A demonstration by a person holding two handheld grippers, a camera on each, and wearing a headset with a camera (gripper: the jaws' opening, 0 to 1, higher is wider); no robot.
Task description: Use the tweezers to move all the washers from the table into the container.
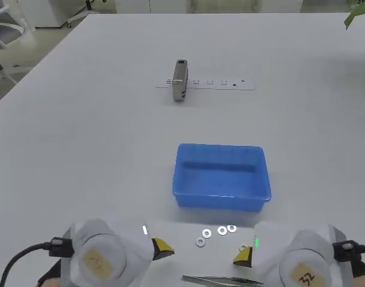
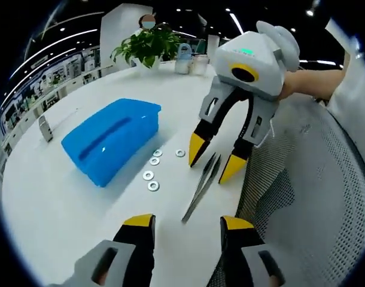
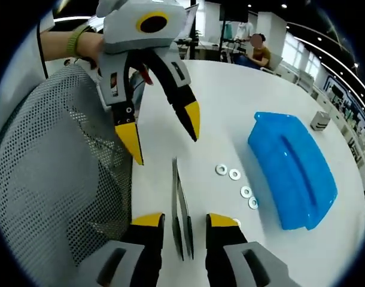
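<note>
Several small metal washers [image 1: 215, 233] lie on the white table just in front of the blue container [image 1: 221, 176]. The tweezers [image 1: 221, 280] lie flat at the table's near edge. My left gripper [image 1: 161, 248] is open, left of the washers. My right gripper [image 1: 242, 257] is open on their right. In the right gripper view the tweezers [image 3: 181, 209] lie between my right gripper's [image 3: 185, 221] spread jaws, and I cannot tell if they touch. The washers [image 3: 237, 182] and container [image 3: 293, 170] are to the right there. In the left gripper view my left gripper [image 2: 187, 224] points at the tweezers [image 2: 200, 186], with washers [image 2: 152, 173] beside the container [image 2: 108, 140].
A small grey device [image 1: 180, 79] stands on a printed paper strip [image 1: 221, 83] far back on the table. A mesh chair back [image 3: 57, 173] is close behind the near table edge. A potted plant [image 2: 148, 45] stands at the table's far side.
</note>
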